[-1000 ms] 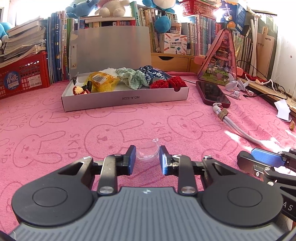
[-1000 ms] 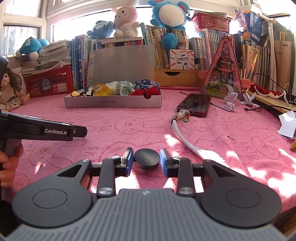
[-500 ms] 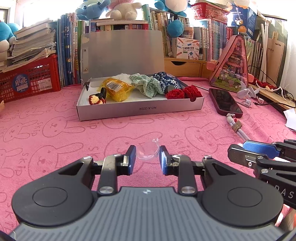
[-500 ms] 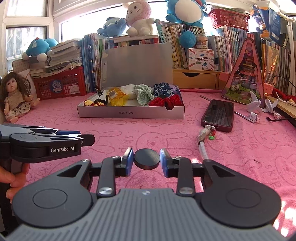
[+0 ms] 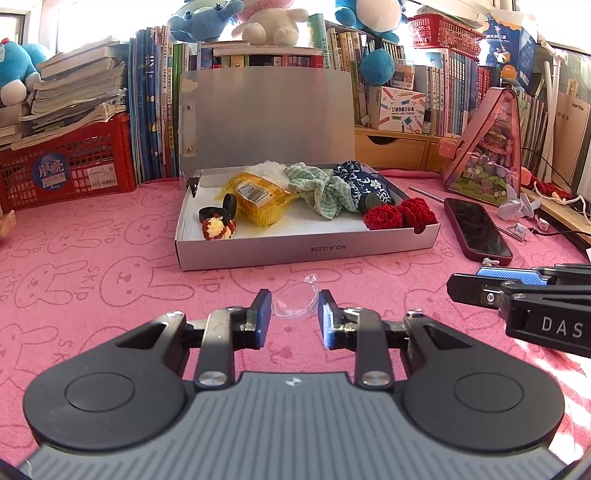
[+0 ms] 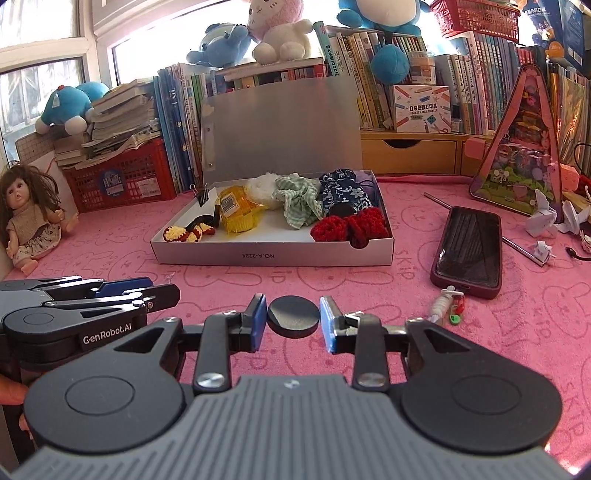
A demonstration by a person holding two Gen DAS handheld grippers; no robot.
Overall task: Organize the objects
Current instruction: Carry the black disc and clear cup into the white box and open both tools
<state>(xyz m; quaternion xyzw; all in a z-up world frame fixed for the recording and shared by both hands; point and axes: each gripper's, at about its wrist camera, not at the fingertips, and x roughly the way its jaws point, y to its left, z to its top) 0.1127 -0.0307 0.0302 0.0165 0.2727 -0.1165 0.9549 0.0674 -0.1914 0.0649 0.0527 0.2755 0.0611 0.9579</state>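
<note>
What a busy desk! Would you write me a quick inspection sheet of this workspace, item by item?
Surface: pink bunny-print cloth.
Job's things: open white cardboard box holding a yellow packet, a green checked cloth and red crocheted pieces.
Clutter: dark phone in a maroon case, white folded-paper figures.
Grippers: left tongs shut on a clear plastic dome; right tongs shut on a round black disc.
Cables: white cord near the phone.
Surroundings: long-haired doll, red plastic crate, rows of books, plush toys.
</note>
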